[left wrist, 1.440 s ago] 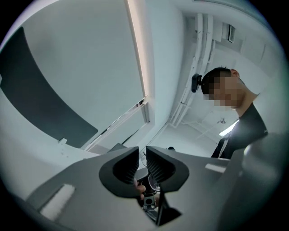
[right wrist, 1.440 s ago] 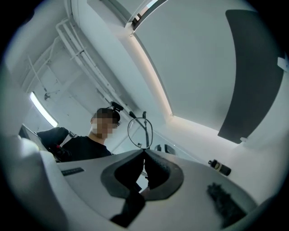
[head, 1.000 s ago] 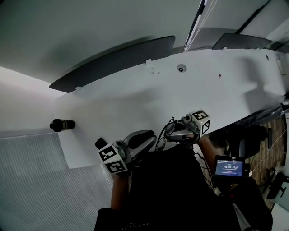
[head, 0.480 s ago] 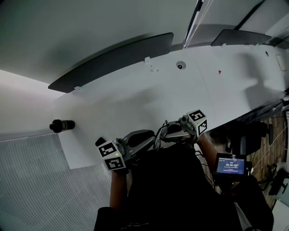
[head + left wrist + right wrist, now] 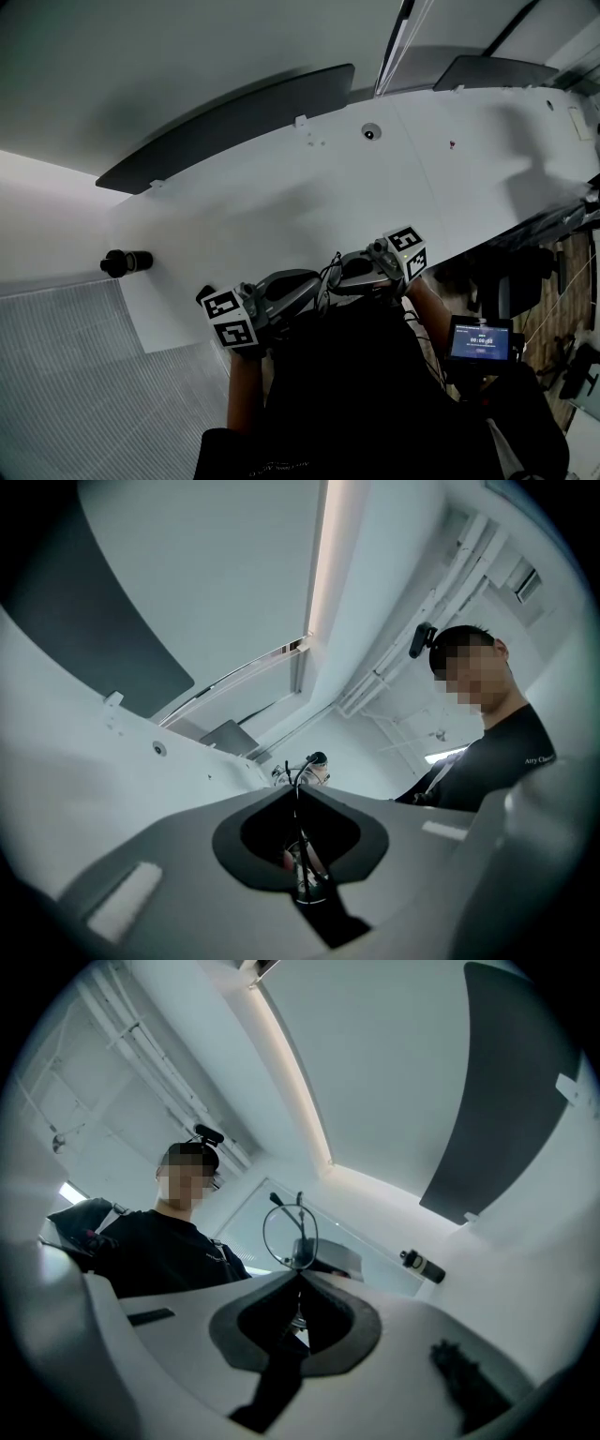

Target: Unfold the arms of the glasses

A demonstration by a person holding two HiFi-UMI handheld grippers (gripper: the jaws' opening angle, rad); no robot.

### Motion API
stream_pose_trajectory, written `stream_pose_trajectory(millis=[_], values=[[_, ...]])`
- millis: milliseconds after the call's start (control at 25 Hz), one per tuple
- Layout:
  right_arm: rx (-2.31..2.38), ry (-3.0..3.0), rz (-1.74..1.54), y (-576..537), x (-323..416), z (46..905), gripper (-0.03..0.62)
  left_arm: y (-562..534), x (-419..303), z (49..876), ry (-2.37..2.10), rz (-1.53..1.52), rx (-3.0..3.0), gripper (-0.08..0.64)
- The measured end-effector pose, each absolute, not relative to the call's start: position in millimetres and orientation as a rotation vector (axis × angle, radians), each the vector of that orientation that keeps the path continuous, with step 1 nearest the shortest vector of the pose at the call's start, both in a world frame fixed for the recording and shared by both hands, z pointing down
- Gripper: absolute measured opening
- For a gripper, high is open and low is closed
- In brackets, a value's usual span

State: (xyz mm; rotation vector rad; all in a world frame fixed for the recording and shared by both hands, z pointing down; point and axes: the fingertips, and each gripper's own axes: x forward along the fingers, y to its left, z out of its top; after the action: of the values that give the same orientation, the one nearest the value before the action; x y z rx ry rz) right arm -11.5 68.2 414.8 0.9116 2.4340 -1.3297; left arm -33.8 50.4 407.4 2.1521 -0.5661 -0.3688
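Thin black wire-framed glasses (image 5: 328,270) hang between my two grippers, close to the person's chest above the white table's (image 5: 309,197) near edge. My right gripper (image 5: 341,275) is shut on the frame. In the right gripper view a round lens rim (image 5: 289,1232) stands just past its meeting tips (image 5: 300,1277). My left gripper (image 5: 313,287) faces it from the left. Its jaws are closing, with a thin wire of the glasses (image 5: 298,785) caught between the tips (image 5: 298,799). Which part of the frame each one holds is hard to tell.
A small black cylinder (image 5: 127,262) lies at the table's left end and shows in the right gripper view as the same cylinder (image 5: 422,1266). A small round fitting (image 5: 369,132) sits far back. A lit screen (image 5: 480,341) is at the person's right side.
The right gripper has come slightly left and down with the glasses, nearer the left gripper. The left gripper has hardly moved.
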Motion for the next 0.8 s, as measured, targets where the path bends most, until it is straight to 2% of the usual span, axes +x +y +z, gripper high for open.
stream_pose_trajectory(millis=[520, 800], values=[[0.820, 2.432, -1.332, 57, -10, 419, 0.014, 43, -54, 407, -0.619, -0.438, 2.115, 0.020], [0.734, 2.444, -1.293, 52, -5, 419, 0.014, 43, -71, 407, -0.709, -0.577, 2.100, 0.018]])
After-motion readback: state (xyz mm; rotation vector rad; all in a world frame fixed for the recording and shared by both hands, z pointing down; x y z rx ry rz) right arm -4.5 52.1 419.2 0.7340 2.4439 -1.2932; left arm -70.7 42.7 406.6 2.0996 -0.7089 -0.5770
